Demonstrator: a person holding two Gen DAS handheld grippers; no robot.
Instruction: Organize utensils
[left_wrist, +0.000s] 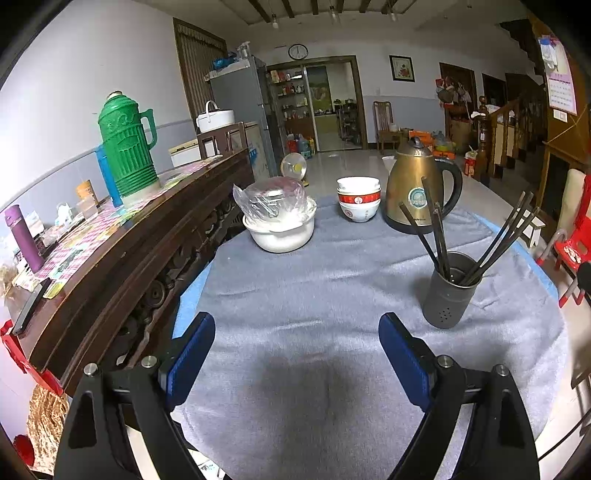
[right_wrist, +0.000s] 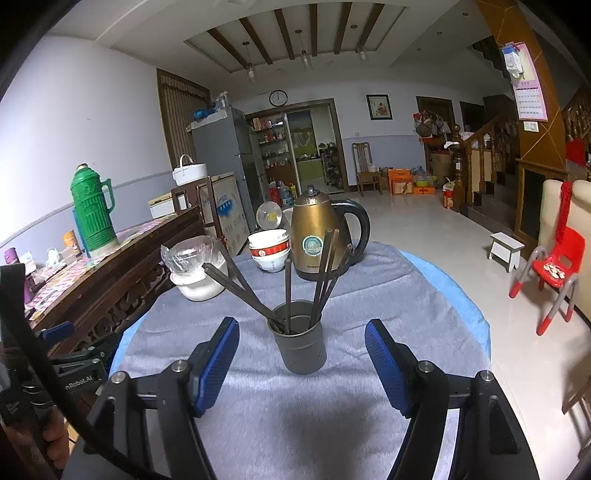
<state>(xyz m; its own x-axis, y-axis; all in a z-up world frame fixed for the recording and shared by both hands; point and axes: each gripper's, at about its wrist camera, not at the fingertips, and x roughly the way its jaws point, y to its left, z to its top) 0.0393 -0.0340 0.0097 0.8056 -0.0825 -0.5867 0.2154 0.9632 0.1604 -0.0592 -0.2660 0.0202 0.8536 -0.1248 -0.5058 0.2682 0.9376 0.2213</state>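
Observation:
A dark grey utensil cup stands upright on the grey cloth. Several dark chopsticks lean out of the cup in a fan. My left gripper is open over bare cloth, with the cup ahead and to its right. My right gripper is open too; the cup sits ahead between the lines of its blue pads, untouched. Neither gripper holds anything.
Behind the cup stand a bronze kettle, stacked red-and-white bowls and a white pot with a plastic-wrapped bowl. A dark wooden sideboard with a green thermos runs along the left.

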